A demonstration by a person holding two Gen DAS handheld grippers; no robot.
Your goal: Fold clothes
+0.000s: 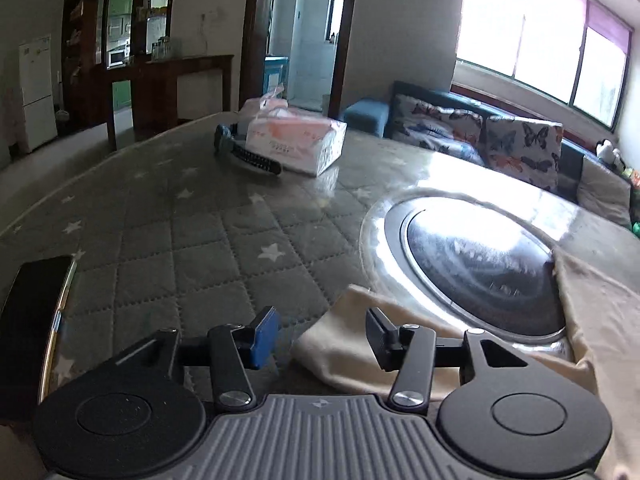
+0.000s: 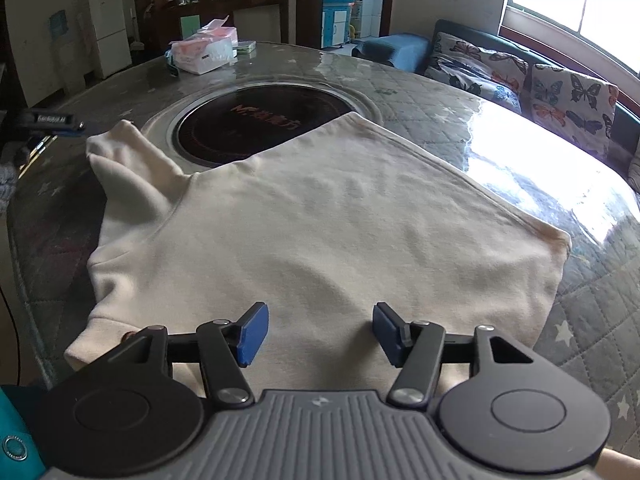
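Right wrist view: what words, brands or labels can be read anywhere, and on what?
"Mr." followed by orange Chinese characters, too blurred to read: on the round black cooktop set in the table.
Tissue pack: print too small to read.
Cream shirt: no text visible.

Tissue box [image 2: 204,50] far across table [image 2: 520,152].

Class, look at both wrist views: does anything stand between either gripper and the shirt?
Nothing visible does. The right gripper hangs open directly over the shirt, and the left gripper is open at the shirt's sleeve. The tissue pack lies far across the table.
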